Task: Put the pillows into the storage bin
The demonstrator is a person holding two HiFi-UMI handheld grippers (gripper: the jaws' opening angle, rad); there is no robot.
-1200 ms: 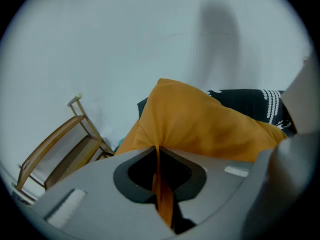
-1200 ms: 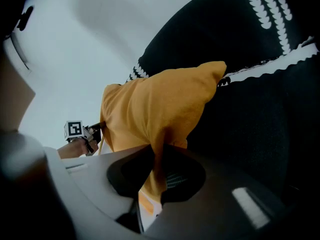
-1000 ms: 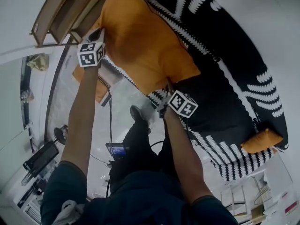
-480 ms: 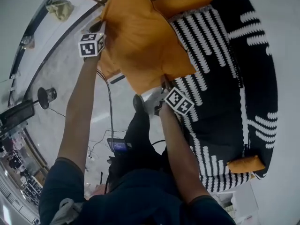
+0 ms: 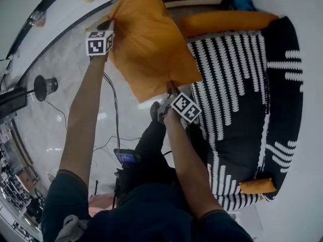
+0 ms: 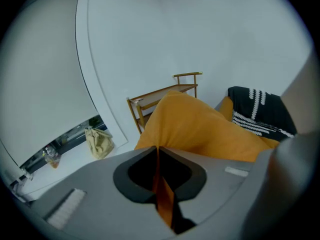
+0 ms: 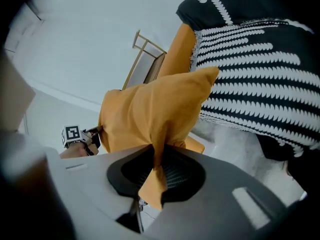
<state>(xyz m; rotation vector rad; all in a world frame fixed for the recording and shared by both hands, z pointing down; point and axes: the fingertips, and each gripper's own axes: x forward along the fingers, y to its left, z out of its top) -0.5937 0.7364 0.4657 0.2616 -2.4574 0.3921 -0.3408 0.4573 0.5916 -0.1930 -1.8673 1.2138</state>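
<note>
A big orange pillow point(image 5: 149, 44) hangs in the air between my two grippers. My left gripper point(image 5: 110, 28) is shut on its upper left corner; the orange cloth point(image 6: 161, 194) is pinched flat between the jaws. My right gripper point(image 5: 170, 91) is shut on the lower corner, a fold of orange cloth point(image 7: 154, 176) clamped in its jaws. The pillow point(image 7: 150, 111) fills the middle of the right gripper view, with the left gripper point(image 7: 95, 131) at its far edge. A second orange pillow point(image 5: 227, 20) lies along the black-and-white striped sofa point(image 5: 237, 95). I see no storage bin.
A small orange cushion point(image 5: 257, 185) sits at the sofa's near end. A wooden rack point(image 6: 160, 95) stands by the white wall, a beige bag point(image 6: 99, 140) on the floor beside it. Cables point(image 5: 117, 120) and a round-based stand point(image 5: 43, 85) are on the pale floor.
The view has swung: the sofa has shifted to the right and the floor at left has come into sight. Both grippers keep their hold on the pillow, which stays stretched between them.
</note>
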